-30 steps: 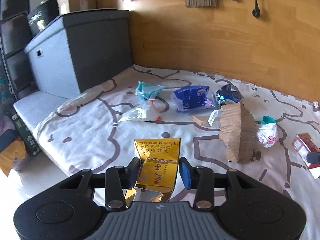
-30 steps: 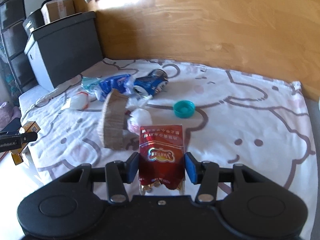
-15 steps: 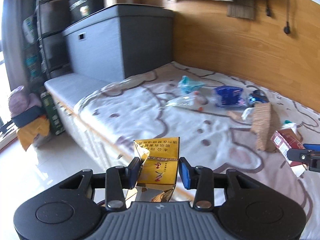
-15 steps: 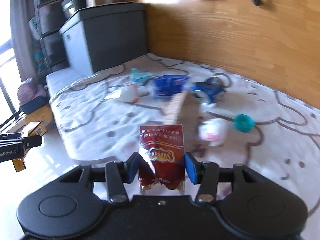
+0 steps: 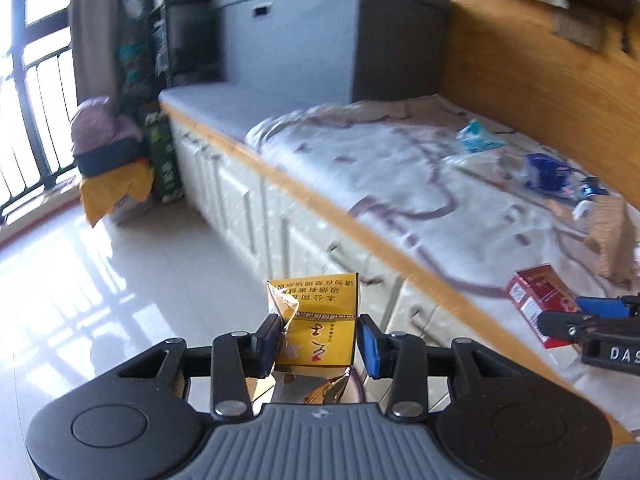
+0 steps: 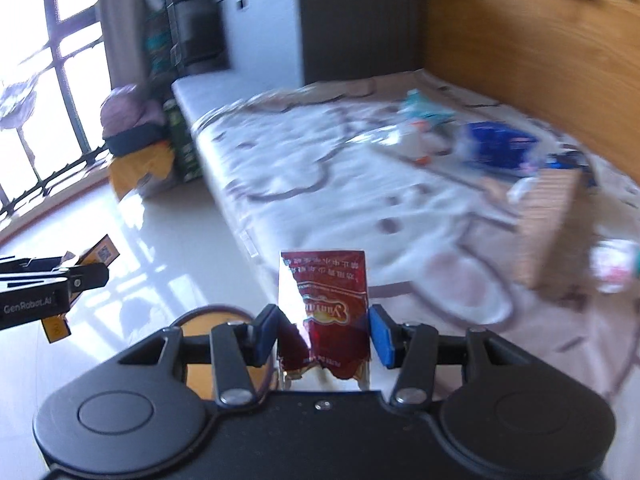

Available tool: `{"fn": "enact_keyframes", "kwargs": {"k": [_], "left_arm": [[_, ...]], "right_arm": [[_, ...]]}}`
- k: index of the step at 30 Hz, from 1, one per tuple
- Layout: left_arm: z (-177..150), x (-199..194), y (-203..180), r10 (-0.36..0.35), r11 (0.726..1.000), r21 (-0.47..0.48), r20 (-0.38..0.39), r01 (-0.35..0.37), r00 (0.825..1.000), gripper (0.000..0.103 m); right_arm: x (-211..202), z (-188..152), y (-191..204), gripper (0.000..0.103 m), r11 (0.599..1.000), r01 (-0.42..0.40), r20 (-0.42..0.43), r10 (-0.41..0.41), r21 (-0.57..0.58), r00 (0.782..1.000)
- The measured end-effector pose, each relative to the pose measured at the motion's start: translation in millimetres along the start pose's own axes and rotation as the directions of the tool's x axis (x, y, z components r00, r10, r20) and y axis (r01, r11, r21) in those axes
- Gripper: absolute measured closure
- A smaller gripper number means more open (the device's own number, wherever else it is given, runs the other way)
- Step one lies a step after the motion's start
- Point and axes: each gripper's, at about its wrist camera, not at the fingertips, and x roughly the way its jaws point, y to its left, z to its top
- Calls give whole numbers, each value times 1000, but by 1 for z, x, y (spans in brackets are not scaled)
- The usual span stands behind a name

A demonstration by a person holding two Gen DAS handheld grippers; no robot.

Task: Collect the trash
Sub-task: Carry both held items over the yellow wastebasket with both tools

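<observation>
Where pads clamp, left gripper [image 5: 318,344] holds yellow pack [image 5: 320,328]; right gripper [image 6: 324,334] red pack [image 6: 326,300], perhaps "Yunyan".

Low wood-edged bench [image 5: 360,236] under white cartoon-print sheet [image 6: 320,176]. On sheet: teal crumpled wrapper [image 6: 420,110] at 12 o'clock, blue plastic packet [image 6: 496,144] at 2, brown corrugated cardboard piece [image 6: 548,224] at 3. Glossy pale tiled floor [image 5: 120,288] at 8.
</observation>
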Motion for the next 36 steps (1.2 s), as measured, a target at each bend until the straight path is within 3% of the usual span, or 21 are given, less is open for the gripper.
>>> {"fn": "enact_keyframes", "kwargs": {"k": [10, 17, 24, 29, 36], "left_arm": [[-40, 51, 48, 41, 993, -106, -122, -54, 992, 61], [-64, 94, 64, 56, 981, -167, -216, -93, 975, 61], [-82, 130, 77, 65, 964, -228, -286, -134, 956, 61], [-97, 155, 81, 62, 955, -256, -326, -151, 943, 61], [-111, 203, 76, 45, 946, -283, -380, -162, 924, 62]], "right_arm": [[76, -13, 68, 53, 983, -126, -143, 107, -135, 984], [134, -27, 101, 53, 955, -212, -257, 156, -209, 954], [187, -43, 115, 53, 949, -269, -351, 197, -167, 915], [230, -57, 113, 53, 955, -280, -447, 210, -97, 869], [276, -54, 112, 53, 958, -281, -502, 215, -60, 838]]}}
